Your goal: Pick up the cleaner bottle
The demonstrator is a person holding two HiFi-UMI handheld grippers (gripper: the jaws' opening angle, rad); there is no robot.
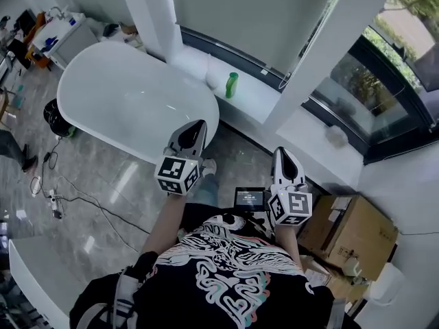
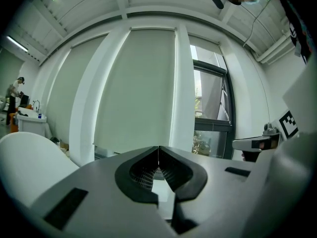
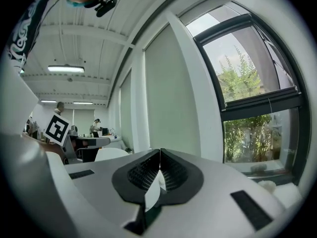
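Observation:
The green cleaner bottle (image 1: 232,85) stands upright on the white window ledge (image 1: 257,98), just past the end of the oval table. My left gripper (image 1: 197,125) is held out level in front of the person, short of the bottle and a little to its left. Its jaws are shut with nothing between them (image 2: 158,149). My right gripper (image 1: 280,152) is beside it, further right and nearer the body, also shut and empty (image 3: 160,152). Neither gripper view shows the bottle. Both point toward the blinds and the window.
A white oval table (image 1: 123,94) fills the left. A white pillar (image 1: 322,53) rises right of the bottle. Cardboard boxes (image 1: 353,232) sit at lower right. A black round object (image 1: 53,117) and cables (image 1: 62,197) lie on the floor at left.

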